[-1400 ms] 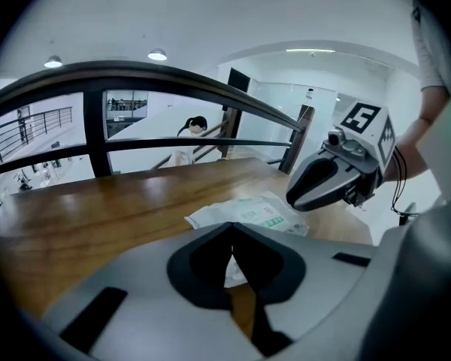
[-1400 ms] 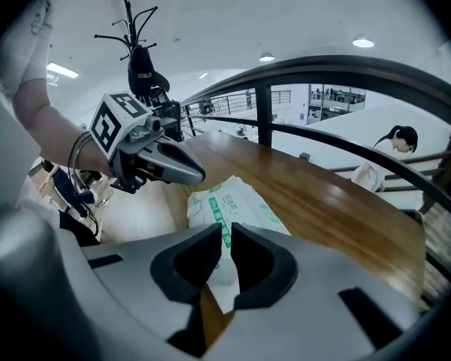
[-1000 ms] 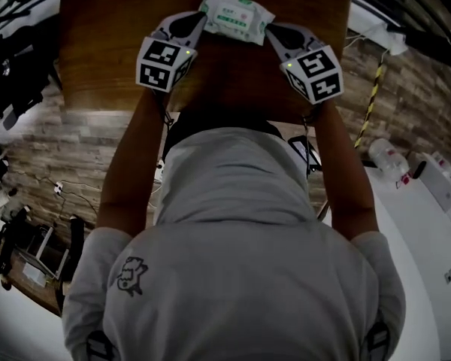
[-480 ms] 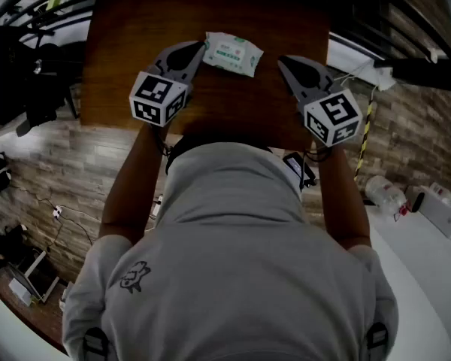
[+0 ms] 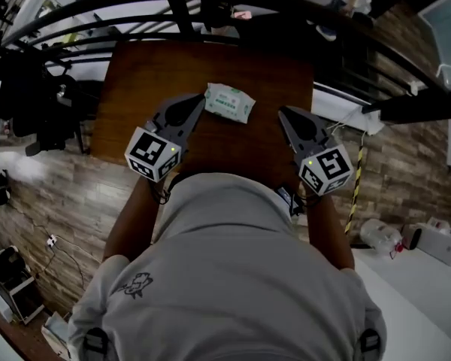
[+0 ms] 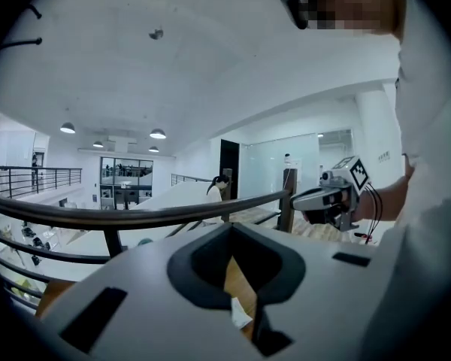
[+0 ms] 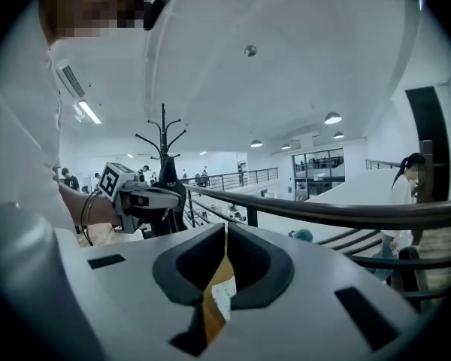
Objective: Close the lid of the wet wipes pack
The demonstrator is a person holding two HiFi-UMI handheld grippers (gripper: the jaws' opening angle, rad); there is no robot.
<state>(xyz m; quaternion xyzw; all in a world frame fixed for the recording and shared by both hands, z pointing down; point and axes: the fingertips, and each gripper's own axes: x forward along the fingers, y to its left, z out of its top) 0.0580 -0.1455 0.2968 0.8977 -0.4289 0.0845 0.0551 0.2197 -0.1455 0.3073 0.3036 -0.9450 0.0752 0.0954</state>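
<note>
wet wipes pack (image 5: 229, 102) on table (image 5: 278, 70), below and between both sets of fingertips, untouched; lid looks flat, closing likely done; left gripper (image 5: 198, 101), right gripper (image 5: 283, 113) jaws pinched together, empty

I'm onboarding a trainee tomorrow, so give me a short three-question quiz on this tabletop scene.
1. True or false: the wet wipes pack lies on the wooden table, held by neither gripper.
2. The right gripper's jaws are: A wide open, B shut and empty, C clamped on the pack.
3. Fill in: in the head view, the left gripper is on the pack's ___ side.
Key: 1 true; 2 B; 3 left.
</note>
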